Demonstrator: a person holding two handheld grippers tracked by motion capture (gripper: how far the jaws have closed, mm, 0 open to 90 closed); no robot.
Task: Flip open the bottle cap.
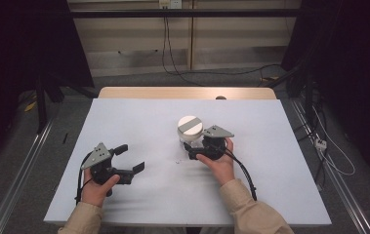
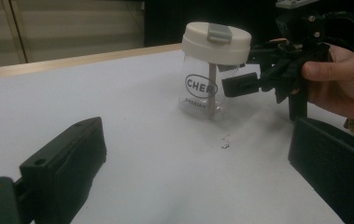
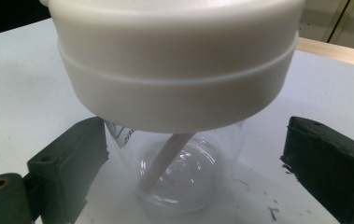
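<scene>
The clear jar (image 2: pixel 207 88) stands upright on the white mat (image 1: pixel 138 126), white lid (image 3: pixel 174 60) up, a thin stick (image 3: pixel 163 161) leaning inside. Right gripper (image 1: pixel 195 145) straddles it, jaws wide, not pressing. Left gripper (image 1: pixel 130 158) sits well off from the jar, gaping too.

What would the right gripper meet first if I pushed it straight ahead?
The clear jar: the right gripper has it between its open jaws, left one close to the glass, right one apart. The white lid overhangs above.

I see one obstacle on the worktop (image 1: pixel 138 122): the lidded jar (image 1: pixel 190 130), sitting between my right gripper's (image 1: pixel 191 150) jaws. Bare surface lies all around my left gripper (image 1: pixel 130 158).
</scene>
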